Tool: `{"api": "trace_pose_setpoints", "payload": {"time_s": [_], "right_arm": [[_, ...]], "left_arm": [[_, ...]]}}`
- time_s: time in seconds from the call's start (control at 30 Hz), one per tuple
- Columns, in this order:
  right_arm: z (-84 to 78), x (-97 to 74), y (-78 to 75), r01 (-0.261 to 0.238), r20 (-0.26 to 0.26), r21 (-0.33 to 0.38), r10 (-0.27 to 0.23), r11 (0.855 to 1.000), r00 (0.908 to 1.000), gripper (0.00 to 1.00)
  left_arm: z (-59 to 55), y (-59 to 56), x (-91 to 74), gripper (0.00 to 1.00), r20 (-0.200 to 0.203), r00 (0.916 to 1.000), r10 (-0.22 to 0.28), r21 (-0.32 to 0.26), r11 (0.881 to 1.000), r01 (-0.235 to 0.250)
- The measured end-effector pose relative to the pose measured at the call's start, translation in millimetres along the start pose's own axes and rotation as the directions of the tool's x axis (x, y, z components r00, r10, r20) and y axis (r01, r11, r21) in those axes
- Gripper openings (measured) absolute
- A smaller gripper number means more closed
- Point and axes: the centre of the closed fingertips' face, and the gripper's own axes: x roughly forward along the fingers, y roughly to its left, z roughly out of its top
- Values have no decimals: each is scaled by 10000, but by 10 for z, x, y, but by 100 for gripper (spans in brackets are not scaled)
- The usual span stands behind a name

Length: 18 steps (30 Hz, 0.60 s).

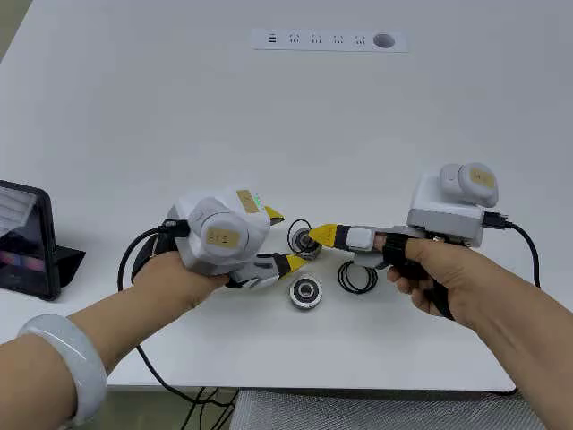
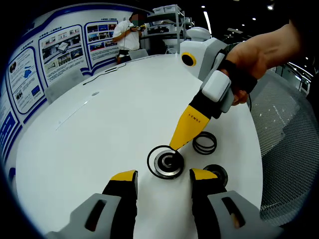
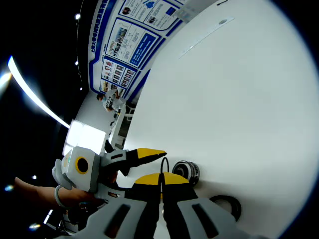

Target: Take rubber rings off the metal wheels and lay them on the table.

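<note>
A small metal wheel (image 1: 305,242) (image 2: 168,162) lies on the white table (image 1: 269,116), just ahead of my open left gripper (image 1: 285,239) (image 2: 163,175) and in line with the gap between its yellow tips. A thin black rubber ring (image 2: 149,162) sits loose around this wheel. My right gripper (image 1: 322,235) (image 3: 162,179) comes in from the right, shut on the ring's edge; the ring (image 3: 162,167) shows as a thin black line rising from between the jaws. A second wheel (image 1: 305,291) (image 2: 215,174) lies nearer me. Loose rings (image 1: 357,277) (image 2: 205,143) lie stacked under the right gripper.
A dark tablet on a stand (image 1: 25,240) sits at the table's left edge. A white power strip (image 1: 329,40) lies at the far side. Cables trail from both grippers over the front edge. A person stands far behind the table in the left gripper view.
</note>
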Motion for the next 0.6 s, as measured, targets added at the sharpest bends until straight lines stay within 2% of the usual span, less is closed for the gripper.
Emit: {"api": "trace_pose_setpoints", "payload": {"time_s": [0.33,0.47,0.6], "right_arm": [[-47,-232,103,-236,246,-10,236,9997,9994,2],[-69,-332,75,-254,429,224,244,9994,9988,2],[-116,-423,-18,-52,481,358,35,9993,9988,2]], "left_arm": [[-49,25,-53,50,154,9998,118,-279,9995,-114],[-62,20,-78,50,245,9996,107,-381,9992,-98],[-53,10,-101,49,443,9990,98,-447,9990,-78]]}}
